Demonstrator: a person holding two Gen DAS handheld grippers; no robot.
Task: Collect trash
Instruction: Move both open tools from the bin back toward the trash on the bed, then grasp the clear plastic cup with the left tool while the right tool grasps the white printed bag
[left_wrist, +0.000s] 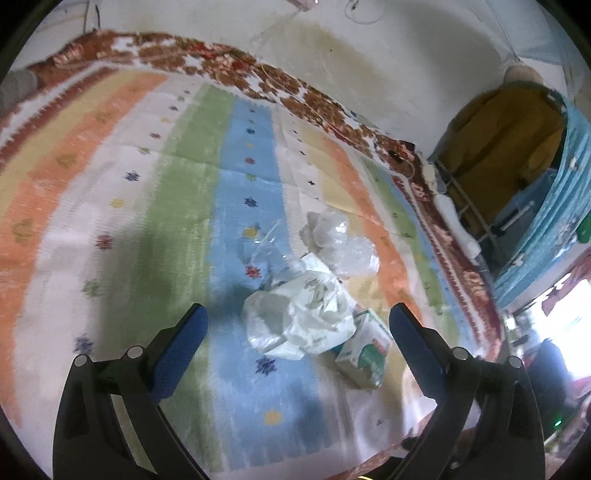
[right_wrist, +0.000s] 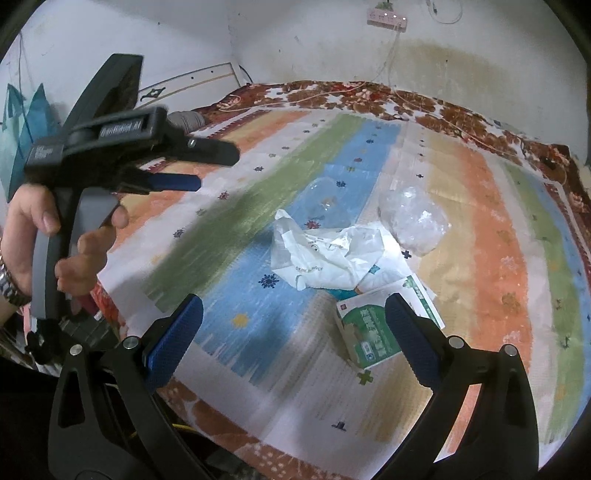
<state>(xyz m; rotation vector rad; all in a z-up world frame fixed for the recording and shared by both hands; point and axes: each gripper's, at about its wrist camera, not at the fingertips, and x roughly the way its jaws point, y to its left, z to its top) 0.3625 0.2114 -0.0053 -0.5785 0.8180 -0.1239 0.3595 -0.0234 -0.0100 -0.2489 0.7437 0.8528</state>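
Four bits of trash on the striped mat (right_wrist: 498, 258): one crumpled white wrapper (right_wrist: 328, 258), one green-and-white box (right_wrist: 365, 339), one clear bag (right_wrist: 413, 219), one clear plastic shell (right_wrist: 327, 203). Two grippers up, left (left_wrist: 297, 326) and right (right_wrist: 293, 319).

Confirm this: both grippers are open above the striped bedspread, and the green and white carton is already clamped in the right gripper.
Not clamped. The right wrist view shows the green and white carton lying free on the striped bedspread, the right gripper open above it. The left gripper is open too.
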